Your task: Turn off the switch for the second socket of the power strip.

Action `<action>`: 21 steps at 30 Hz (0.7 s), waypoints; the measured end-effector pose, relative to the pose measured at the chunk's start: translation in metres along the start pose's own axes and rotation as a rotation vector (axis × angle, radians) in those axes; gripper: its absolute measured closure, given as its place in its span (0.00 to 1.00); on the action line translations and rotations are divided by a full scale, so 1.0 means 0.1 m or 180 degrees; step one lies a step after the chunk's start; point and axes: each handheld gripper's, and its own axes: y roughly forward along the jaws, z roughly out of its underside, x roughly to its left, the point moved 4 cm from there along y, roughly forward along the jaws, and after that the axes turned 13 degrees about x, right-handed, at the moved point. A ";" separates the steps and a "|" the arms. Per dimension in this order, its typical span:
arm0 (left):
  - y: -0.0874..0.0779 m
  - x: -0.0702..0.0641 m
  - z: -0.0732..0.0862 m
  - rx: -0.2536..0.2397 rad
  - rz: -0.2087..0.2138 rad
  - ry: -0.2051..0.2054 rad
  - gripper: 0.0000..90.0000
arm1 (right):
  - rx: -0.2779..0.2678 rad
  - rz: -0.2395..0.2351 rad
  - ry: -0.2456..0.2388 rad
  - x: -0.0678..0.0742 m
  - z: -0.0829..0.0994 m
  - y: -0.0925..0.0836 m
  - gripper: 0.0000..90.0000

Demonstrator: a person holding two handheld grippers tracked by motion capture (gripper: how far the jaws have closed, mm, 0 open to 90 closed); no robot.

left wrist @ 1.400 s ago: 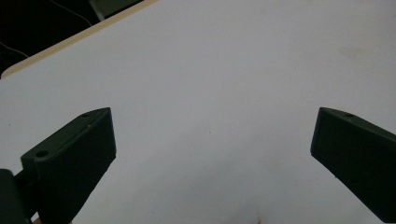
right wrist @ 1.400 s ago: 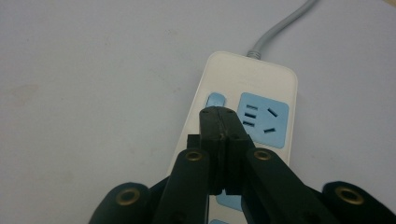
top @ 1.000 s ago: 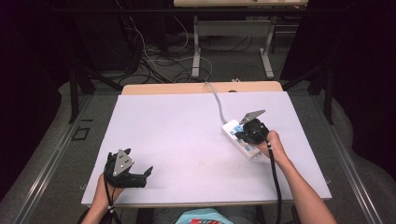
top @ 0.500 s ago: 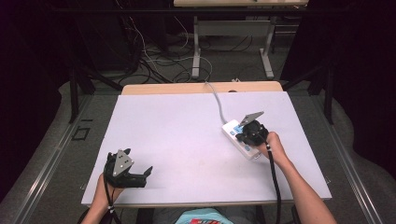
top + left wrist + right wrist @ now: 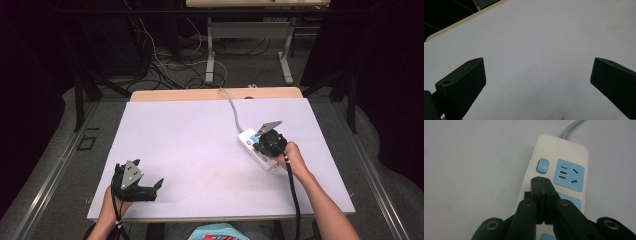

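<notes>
Little has moved since the earlier frames: the right gripper (image 5: 541, 182), jaws pressed together and empty, hovers just short of the switch (image 5: 542, 165) on the power strip (image 5: 257, 150) at table right, judged light, rigid, slippery, best gripped across its narrow sides, while the left gripper (image 5: 135, 181) rests wide open.

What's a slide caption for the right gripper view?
Shut right gripper poised over a white plastic power strip, tips just below its blue rocker switch, on a white table.
</notes>
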 end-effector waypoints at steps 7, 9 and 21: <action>0.00 0.01 0.00 -0.0005 -0.0042 0.0033 0.00 | 0.0078 0.0042 -0.0022 0.06 -0.01 -0.01 1.00; -0.01 0.01 0.00 0.0010 -0.0033 0.0040 0.00 | 0.0105 0.0090 -0.0007 0.07 -0.01 -0.02 1.00; 0.00 0.01 0.00 0.0002 -0.0039 0.0043 0.00 | 0.0057 0.0045 0.0041 0.05 0.00 -0.01 1.00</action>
